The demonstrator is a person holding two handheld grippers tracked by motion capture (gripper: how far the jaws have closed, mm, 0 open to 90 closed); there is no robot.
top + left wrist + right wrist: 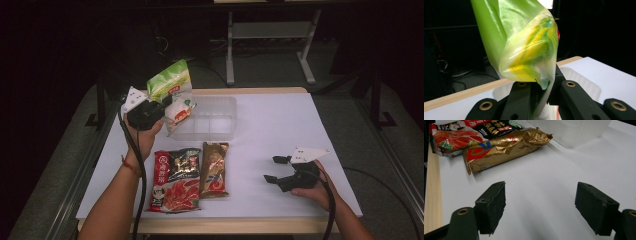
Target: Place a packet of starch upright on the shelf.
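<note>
Table (280,130) with a white top and a pale wood edge, and 2 hand-held grippers working over it. Left gripper (165,106) is up off the surface at the far left, its black jaws pinched tight on the lower edge of a glossy green and white plastic snack bag (171,82), so the bag sticks up above the gripper and leans a bit. In the left gripper view you're looking straight up the jaws at that bag (524,47), green film with a yellowish see-through patch, its crimped edge squeezed between them.

Just beside it, toward the middle of the table, sits a clear rectangular plastic container (210,117), and the bag hangs at its left end, partly over the rim. It also shows in the right gripper view as a frosted box (571,130) at the top.

Closer to the person, 2 packets lie flat side by side, touching or nearly so: a red and black printed food pouch (175,180) on the left and a long gold foil wrapped bar (215,169) on the right. Right gripper view has the gold one (506,148) lying at an angle with the red pouch (461,135) behind it.

Right gripper (277,169) rests low at the near right of the table, well apart from everything, jaws spread wide with nothing between them, just bare white tabletop (541,195).
</note>
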